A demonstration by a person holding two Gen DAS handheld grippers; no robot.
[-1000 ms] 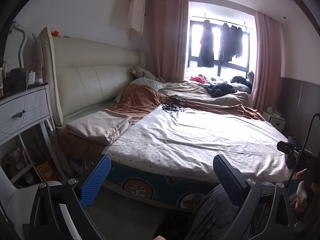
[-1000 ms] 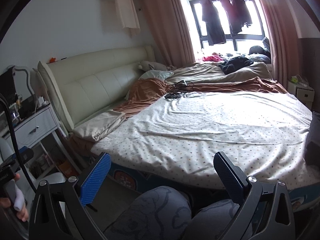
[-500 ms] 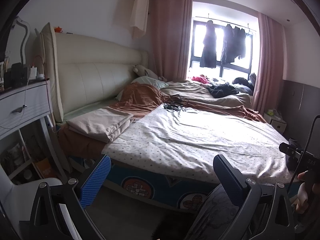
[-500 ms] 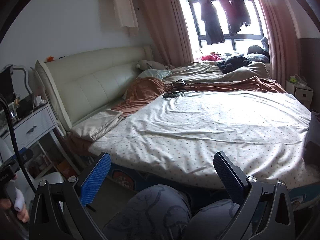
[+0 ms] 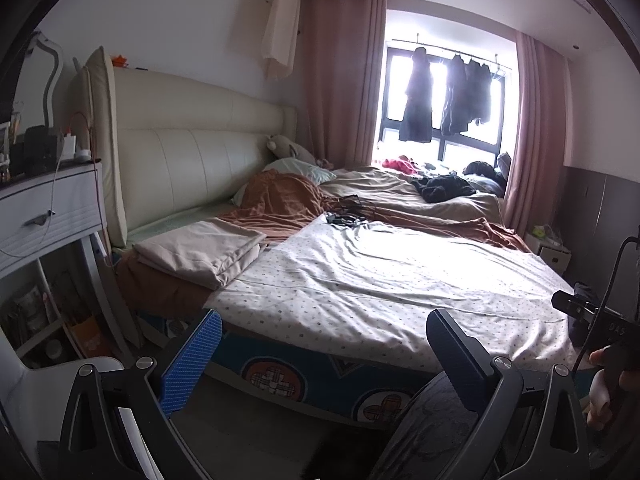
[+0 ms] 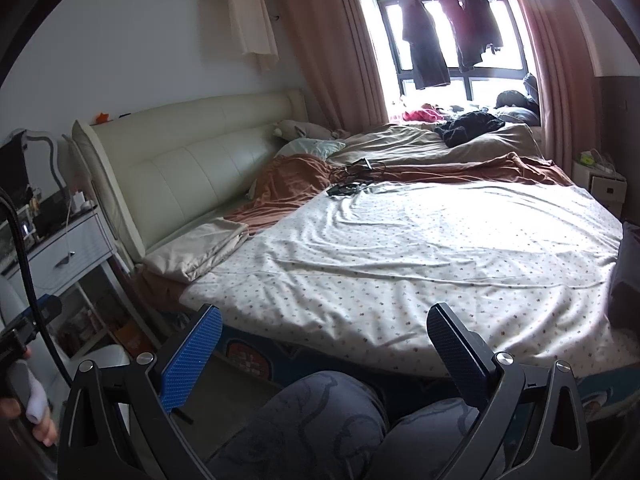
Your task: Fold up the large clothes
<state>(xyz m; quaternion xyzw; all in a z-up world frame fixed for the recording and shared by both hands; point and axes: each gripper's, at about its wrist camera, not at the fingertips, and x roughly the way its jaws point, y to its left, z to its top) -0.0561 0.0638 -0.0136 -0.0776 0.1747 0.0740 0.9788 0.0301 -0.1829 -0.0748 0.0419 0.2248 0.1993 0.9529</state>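
The left gripper point(image 5: 322, 350) hangs with its jaws spread wide and nothing between them, short of the near edge of a bed whose dotted white sheet point(image 5: 384, 280) lies spread flat straight ahead. Ahead to its left a folded beige cloth point(image 5: 200, 250) rests on a rust-brown blanket point(image 5: 280, 204), with a cream headboard point(image 5: 192, 172) behind and a white nightstand point(image 5: 48, 216) further left. Far ahead dark clothes point(image 5: 416, 108) hang at the window, and at the right edge the right gripper point(image 5: 584, 310) shows partly, its jaws out of sight.

Both views have tilted upward slightly over the dotted sheet point(image 5: 384, 280)
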